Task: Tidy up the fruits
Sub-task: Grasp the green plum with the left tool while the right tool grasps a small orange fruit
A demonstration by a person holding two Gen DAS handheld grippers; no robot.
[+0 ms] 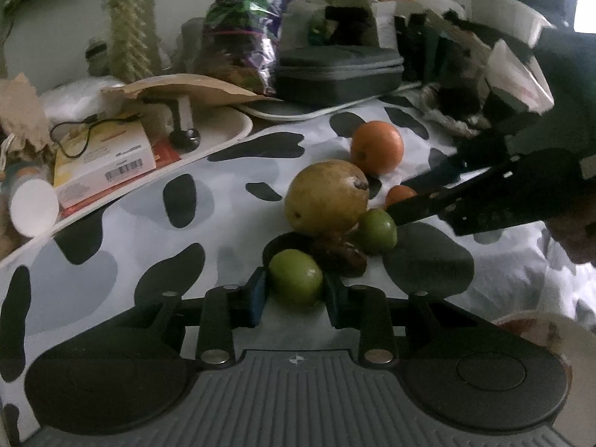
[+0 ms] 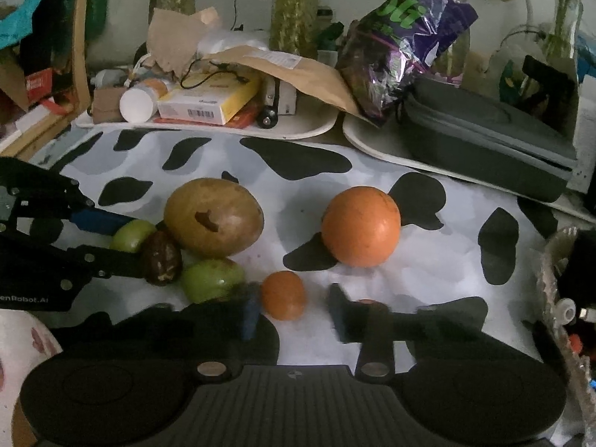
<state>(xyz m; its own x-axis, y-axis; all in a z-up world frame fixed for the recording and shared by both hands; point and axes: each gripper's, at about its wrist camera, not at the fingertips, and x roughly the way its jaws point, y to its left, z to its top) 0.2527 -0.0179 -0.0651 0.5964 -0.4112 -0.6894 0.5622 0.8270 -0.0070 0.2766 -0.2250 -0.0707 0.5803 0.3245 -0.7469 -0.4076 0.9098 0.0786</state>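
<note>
under my fingers lies a cow-print cloth (image 2: pixel 298 171), black blotches on white. directly on it rest a big orange (image 2: pixel 360 226), a small orange (image 2: pixel 283 295), a brownish mango (image 2: pixel 213 216), two green fruits (image 2: pixel 210 279) (image 2: pixel 131 235), and a dark shrivelled fruit (image 2: pixel 161 257) touching the mango; two cluttered pale trays (image 2: pixel 305 126) line its far edge

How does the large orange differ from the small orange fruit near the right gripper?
The large orange is clearly bigger than the small orange fruit. The large orange sits alone, farther from the right gripper; the small orange fruit lies just ahead of its open fingers. Both are round, orange and rest on the cow-print cloth.
</note>
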